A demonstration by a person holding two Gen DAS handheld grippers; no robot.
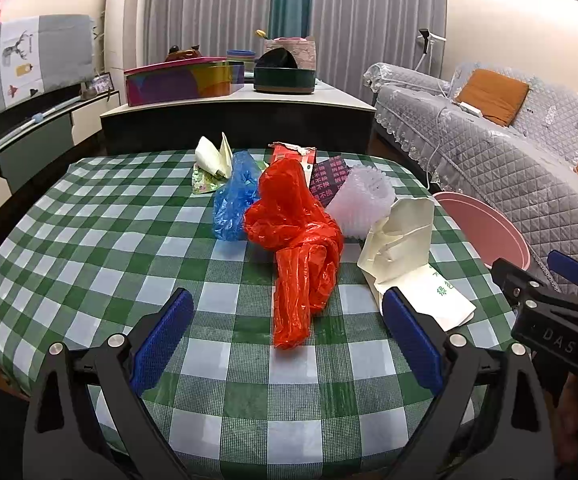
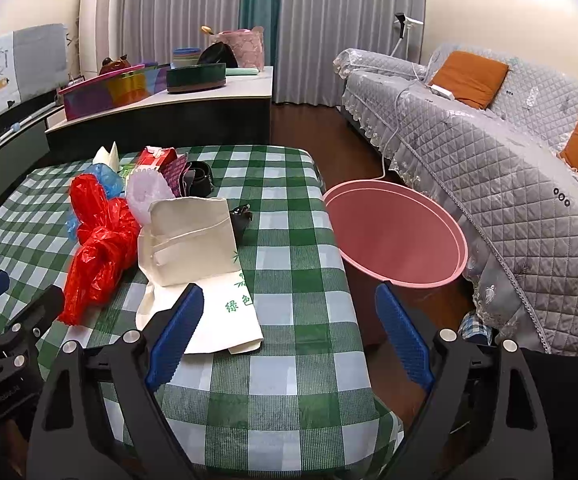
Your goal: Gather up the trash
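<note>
Trash lies on the green checked table: a red plastic bag, a blue plastic bag, a white foam net, a cream paper bag, a red carton and folded white paper. My left gripper is open and empty, just short of the red bag's near end. My right gripper is open and empty over the table's right edge, its left finger beside the cream paper bag. The red bag lies to its left. A pink bin stands right of the table.
A grey quilted sofa with orange cushions runs along the right. A dark counter with boxes and bowls stands behind the table. Dark items lie at the table's far side. The right gripper also shows in the left wrist view.
</note>
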